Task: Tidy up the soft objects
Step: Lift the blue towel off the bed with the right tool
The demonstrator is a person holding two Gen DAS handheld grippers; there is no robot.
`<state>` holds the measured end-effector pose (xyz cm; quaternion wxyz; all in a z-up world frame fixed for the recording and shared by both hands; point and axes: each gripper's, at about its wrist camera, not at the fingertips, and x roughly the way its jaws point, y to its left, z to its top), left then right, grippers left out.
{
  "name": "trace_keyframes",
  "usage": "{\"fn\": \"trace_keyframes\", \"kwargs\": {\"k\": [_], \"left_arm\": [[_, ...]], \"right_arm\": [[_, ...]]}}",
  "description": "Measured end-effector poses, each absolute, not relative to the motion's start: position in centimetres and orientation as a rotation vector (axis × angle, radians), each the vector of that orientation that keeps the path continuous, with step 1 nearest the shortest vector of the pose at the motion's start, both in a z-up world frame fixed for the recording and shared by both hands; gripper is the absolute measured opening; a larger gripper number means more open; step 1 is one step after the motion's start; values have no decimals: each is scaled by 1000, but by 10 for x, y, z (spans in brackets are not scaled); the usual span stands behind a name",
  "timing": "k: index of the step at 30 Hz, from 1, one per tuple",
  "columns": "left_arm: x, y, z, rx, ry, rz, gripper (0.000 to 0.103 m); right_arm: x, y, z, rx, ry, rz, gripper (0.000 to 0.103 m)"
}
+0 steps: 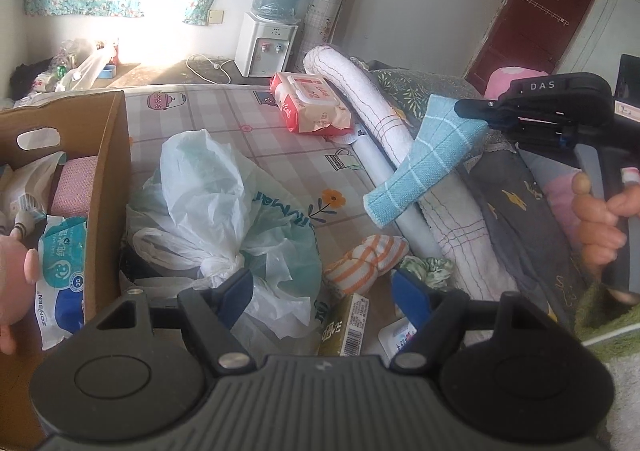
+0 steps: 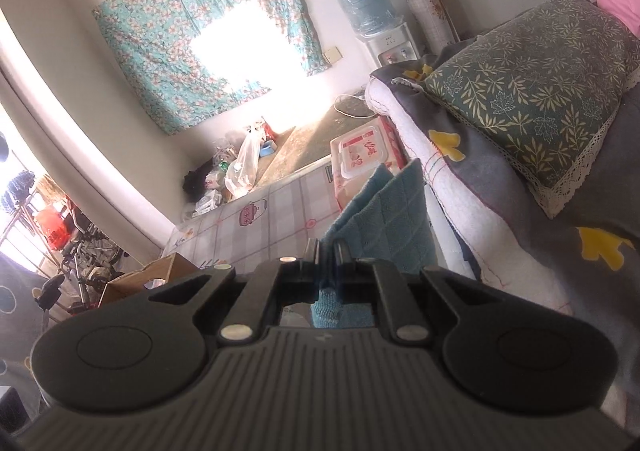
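- Here, two tongs are in play. The right tongs [image 1: 466, 107] are clamped tight on one light-blue checked cloth [image 1: 424, 159], which hangs in the air above the bed, off to the right, over the rolled bedding.
- The left tongs [image 1: 324, 291] stand wide apart with nothing between their blue pads, hovering near the camera over the patterned mattress sheet [image 1: 224, 111].
- One brown cardboard box [image 1: 108, 187] sits at the left, holding one blue-and-white wipes pack [image 1: 64, 263] and one pink textured block [image 1: 74, 187].
- One knotted white plastic bag [image 1: 216, 211] lies just right of the box.
- One orange-striped white cloth bundle [image 1: 364, 259] rests near the middle; one green scrunched fabric piece [image 1: 426, 267] lies just beside it.
- One red-and-white wipes pack [image 1: 312, 103] sits farther back.
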<state>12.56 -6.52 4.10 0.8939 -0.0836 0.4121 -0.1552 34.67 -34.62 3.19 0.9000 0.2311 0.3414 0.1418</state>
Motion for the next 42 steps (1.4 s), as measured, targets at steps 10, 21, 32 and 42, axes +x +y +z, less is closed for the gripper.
{"fn": "trace_keyframes", "kwargs": {"k": [10,21,32,42], "left_arm": [[70,-24,54,-167,795,-264,78],[38,-34,13,-35,869,-264,78],[62,-76,-25,20,928,-290,71],[93,-89,-50,34,971,-282,69]], "right_arm": [[276,-294,59,553,692,537,5],[171,-301,-56,692,876,526,5],[148,-335,-88,737,895,434,6],[191,-298,-49,581,893,592,7]]}}
